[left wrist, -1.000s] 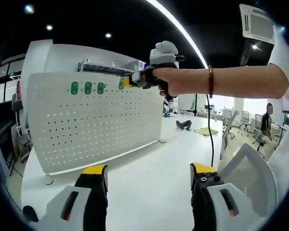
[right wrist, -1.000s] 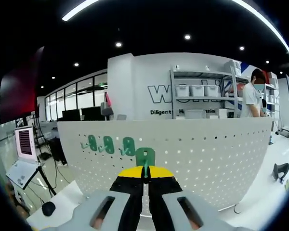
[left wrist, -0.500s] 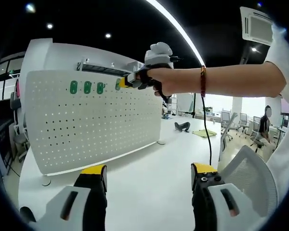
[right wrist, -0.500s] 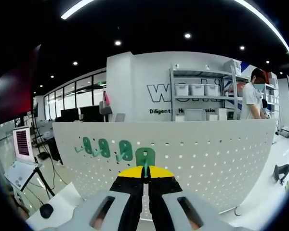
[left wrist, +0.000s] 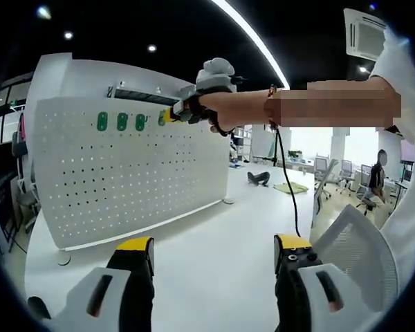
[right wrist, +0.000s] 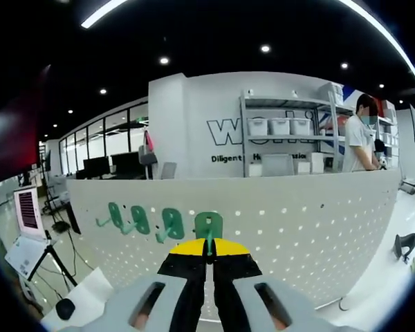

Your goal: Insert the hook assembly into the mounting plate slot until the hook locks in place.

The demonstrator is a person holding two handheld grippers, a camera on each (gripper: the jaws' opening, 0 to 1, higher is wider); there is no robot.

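Note:
A white perforated mounting plate (left wrist: 124,173) stands upright on the white table, and three green hooks (left wrist: 122,122) hang in a row near its top edge. My right gripper (left wrist: 171,115), held by a person's hand, is shut on a fourth green hook (right wrist: 209,225) close to the plate's top, just right of that row. In the right gripper view the plate (right wrist: 297,228) spans the frame, with the hung hooks (right wrist: 142,220) to the left of the held one. My left gripper (left wrist: 213,252) hovers open over the table, well back from the plate.
The white table (left wrist: 214,228) stretches in front of the plate. A mesh chair back (left wrist: 360,242) is at the right. Behind the plate are shelves with bins (right wrist: 283,128) and a standing person (right wrist: 363,142). A black object (right wrist: 401,243) lies on the table at far right.
The right gripper with its hook has moved left along the plate's top, closer to the three hung hooks. The left gripper has stayed open and still.

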